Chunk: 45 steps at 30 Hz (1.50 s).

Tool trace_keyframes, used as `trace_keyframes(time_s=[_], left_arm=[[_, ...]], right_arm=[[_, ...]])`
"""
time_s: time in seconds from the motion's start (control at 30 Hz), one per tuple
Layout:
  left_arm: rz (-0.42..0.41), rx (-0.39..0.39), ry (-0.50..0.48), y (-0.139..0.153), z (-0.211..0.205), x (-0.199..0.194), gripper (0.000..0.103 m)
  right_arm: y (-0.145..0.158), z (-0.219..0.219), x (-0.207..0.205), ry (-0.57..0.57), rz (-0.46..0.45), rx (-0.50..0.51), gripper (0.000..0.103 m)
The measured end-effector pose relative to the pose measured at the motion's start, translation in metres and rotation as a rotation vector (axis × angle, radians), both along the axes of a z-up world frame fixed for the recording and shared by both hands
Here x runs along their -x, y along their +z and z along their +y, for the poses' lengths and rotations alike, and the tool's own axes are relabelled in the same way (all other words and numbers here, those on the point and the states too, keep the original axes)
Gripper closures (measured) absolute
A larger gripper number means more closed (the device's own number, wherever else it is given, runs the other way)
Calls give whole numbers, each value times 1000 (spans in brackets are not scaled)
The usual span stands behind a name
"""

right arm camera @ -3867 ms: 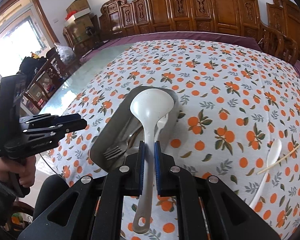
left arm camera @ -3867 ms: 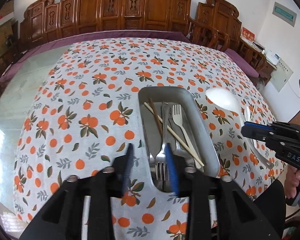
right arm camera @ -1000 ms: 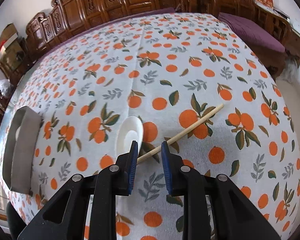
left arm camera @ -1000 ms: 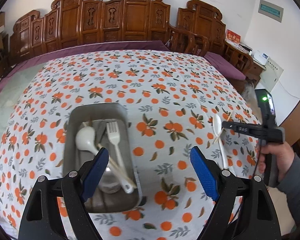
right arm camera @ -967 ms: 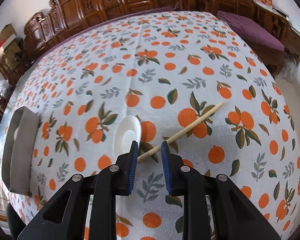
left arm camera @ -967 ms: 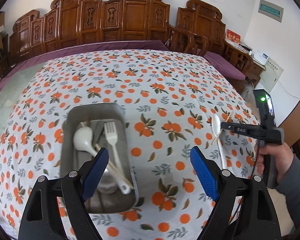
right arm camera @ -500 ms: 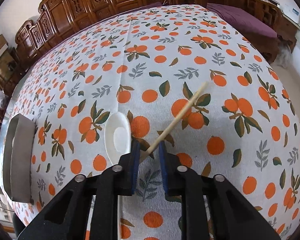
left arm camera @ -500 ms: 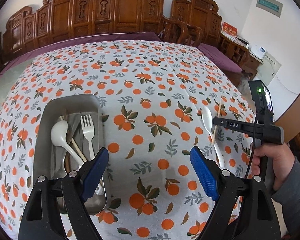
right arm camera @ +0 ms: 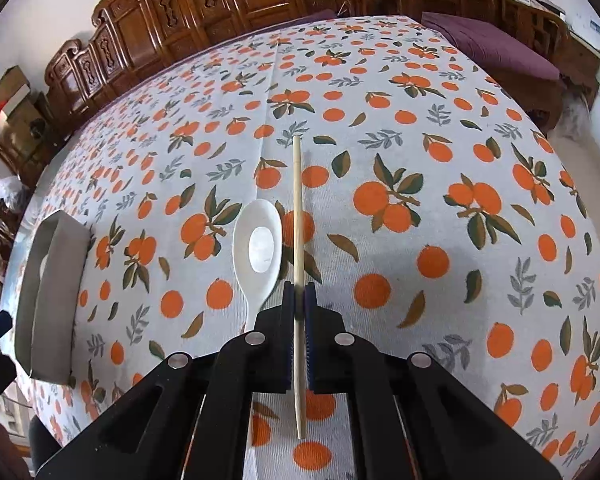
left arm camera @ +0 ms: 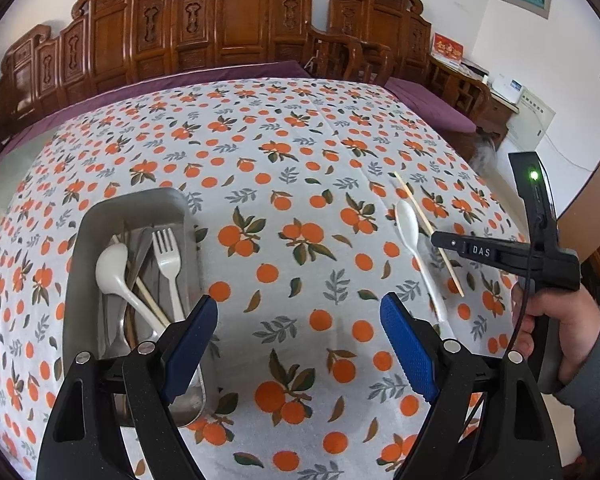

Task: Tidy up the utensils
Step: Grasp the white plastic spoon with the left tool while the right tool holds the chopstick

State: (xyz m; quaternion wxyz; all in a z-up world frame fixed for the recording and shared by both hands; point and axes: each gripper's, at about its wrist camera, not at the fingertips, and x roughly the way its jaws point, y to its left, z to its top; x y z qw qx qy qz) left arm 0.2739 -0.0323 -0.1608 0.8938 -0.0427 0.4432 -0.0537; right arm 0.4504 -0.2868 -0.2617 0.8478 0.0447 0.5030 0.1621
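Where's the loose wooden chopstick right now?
The thin wooden chopstick is clamped between the right gripper pads, just right of the white plastic spoon on the orange-print tablecloth, far right of the metal tray.

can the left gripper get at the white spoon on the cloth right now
Probably yes. The left gripper is open and holds nothing, and bare cloth lies between it and the white spoon. The right gripper, shut on the chopstick just beside the spoon, crowds that side.
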Motion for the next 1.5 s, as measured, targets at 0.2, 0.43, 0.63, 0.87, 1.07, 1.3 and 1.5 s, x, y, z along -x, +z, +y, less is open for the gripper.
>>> trace_keyframes(time_s=[0.2, 0.43, 0.63, 0.87, 1.07, 1.3, 1.5], left_arm=[[2, -29, -22, 1, -19, -7, 23], [18, -36, -64, -6, -54, -23, 23], [41, -44, -100, -20, -87, -45, 23], [94, -47, -127, -47, -116, -69, 29], [143, -42, -147, -70, -132, -85, 45], [152, -52, -140, -81, -143, -98, 65], [159, -111, -149, -82, -141, -98, 96]], right_arm=[[5, -18, 10, 9, -26, -36, 97], [19, -40, 20, 28, -67, -64, 97], [32, -57, 27, 43, -95, -81, 97], [30, -75, 34, 43, -93, -83, 97], [18, -82, 34, 49, -71, -85, 97], [15, -82, 35, 57, -65, -98, 97], [15, -79, 38, 63, -61, -98, 97]])
